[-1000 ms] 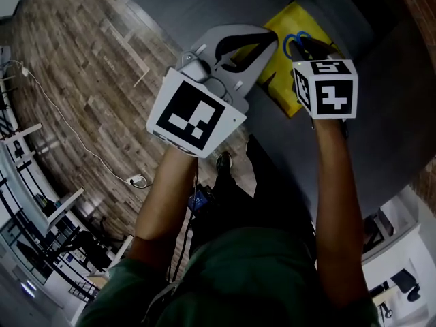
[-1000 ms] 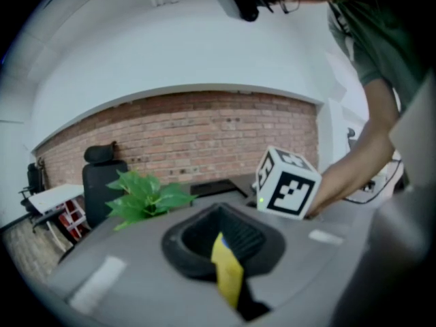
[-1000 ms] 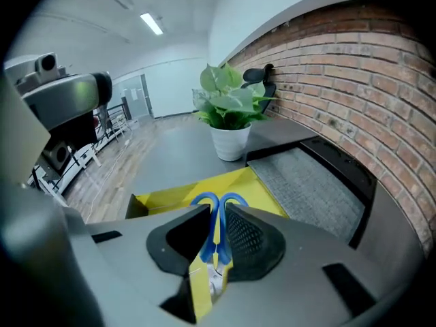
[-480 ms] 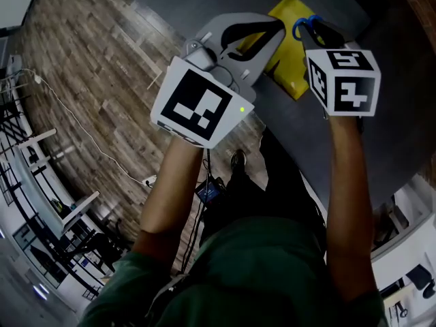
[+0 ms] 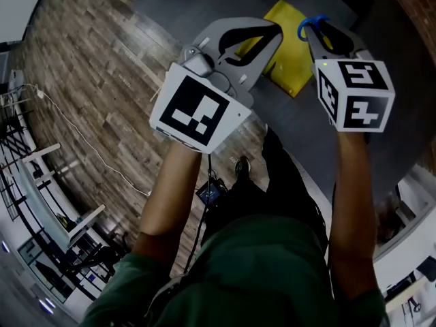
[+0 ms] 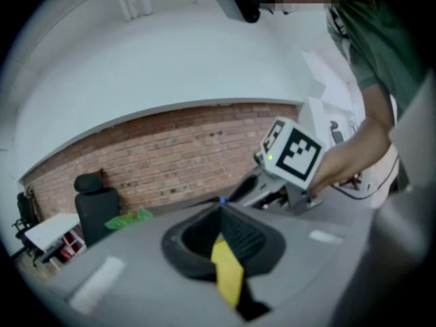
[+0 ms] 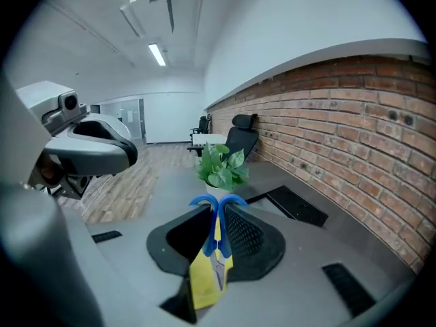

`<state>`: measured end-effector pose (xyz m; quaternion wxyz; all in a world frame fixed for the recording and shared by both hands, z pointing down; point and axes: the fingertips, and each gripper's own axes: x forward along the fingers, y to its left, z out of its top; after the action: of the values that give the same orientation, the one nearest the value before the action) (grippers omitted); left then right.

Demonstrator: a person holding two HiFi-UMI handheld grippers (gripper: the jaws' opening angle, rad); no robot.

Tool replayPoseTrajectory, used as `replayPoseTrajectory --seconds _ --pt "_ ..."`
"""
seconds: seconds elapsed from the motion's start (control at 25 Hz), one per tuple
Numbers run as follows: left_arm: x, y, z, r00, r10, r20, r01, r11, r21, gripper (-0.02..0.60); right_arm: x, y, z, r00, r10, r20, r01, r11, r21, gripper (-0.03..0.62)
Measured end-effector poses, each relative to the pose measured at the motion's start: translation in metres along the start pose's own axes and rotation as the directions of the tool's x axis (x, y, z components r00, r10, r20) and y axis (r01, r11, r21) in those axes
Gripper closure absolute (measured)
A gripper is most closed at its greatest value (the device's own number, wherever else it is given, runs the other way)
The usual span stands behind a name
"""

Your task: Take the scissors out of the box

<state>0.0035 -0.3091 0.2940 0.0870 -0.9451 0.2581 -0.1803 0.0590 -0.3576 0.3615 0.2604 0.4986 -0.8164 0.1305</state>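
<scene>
The right claw (image 7: 218,213) is clamped shut on the blue-handled scissors (image 7: 213,227), handle loops poking out past its tips and blades pointing back toward its body, held over the plain yellow box (image 7: 202,283) on the grey tabletop (image 5: 289,118). The left claw (image 6: 221,213) has its jaws drawn together above the box's near edge, with a yellow strip showing through the slit. Both cubes carry black-and-white square markers. A potted plant (image 7: 221,165) stands beyond.
</scene>
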Motion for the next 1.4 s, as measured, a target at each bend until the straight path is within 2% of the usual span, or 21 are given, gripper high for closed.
replayPoseTrajectory --seconds 0.36,0.68,1.0,1.4 --pt "-0.007 -0.018 0.023 0.999 -0.044 0.019 0.043 0.998 0.044 0.581 -0.051 -0.011 0.015 0.996 -0.063 0.062 0.064 0.998 0.000 0.526" --pt "-0.001 -0.047 0.036 0.996 -0.085 0.013 0.084 0.994 0.066 0.581 -0.094 -0.036 -0.009 0.989 -0.127 0.076 0.126 0.992 0.024 0.526" --pt "0.015 -0.076 0.032 0.988 -0.155 -0.002 0.155 0.986 0.065 0.581 -0.114 -0.060 -0.064 0.985 -0.174 0.006 0.173 0.981 0.090 0.526" --pt "0.032 -0.095 0.021 0.978 -0.207 -0.019 0.208 0.977 0.045 0.581 -0.114 -0.073 -0.119 0.979 -0.181 -0.098 0.194 0.971 0.143 0.526"
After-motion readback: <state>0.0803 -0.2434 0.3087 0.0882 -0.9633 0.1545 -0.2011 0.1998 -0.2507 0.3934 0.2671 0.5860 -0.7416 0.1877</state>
